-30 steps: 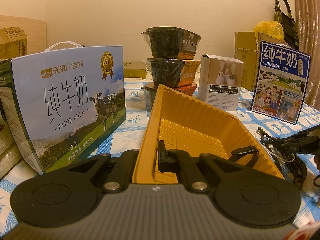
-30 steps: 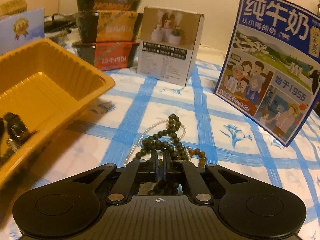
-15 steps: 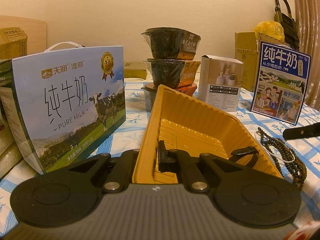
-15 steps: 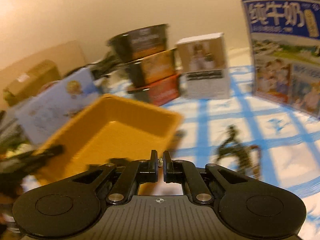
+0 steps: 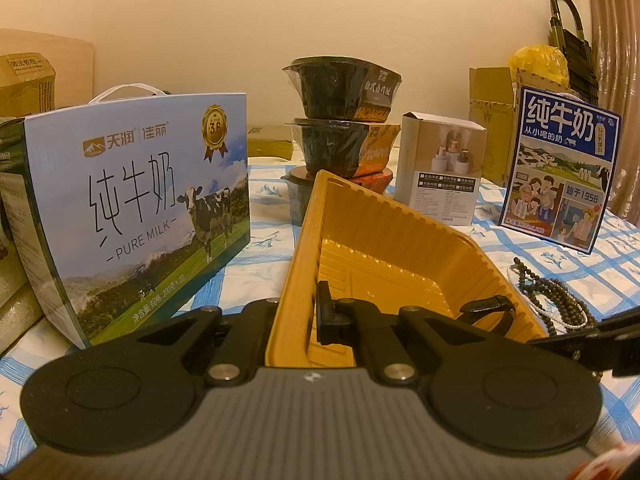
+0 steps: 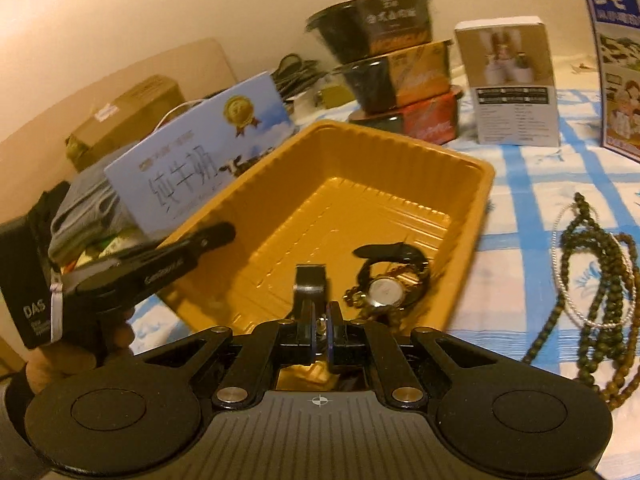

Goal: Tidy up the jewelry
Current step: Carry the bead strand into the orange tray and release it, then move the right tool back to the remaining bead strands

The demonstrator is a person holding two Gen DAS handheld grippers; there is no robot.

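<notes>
Right gripper (image 6: 319,322) now above tray (image 6: 476,208), beads (image 6: 592,280) rightward.

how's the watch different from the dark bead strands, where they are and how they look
The watch lies inside the yellow tray; the dark bead strands lie outside it on the blue checked cloth.
The watch is a round pale face on a black strap; the bead strands are long loops of small dark green beads, tangled with a thin pearl-like strand.
Neither one is held by a gripper.
</notes>
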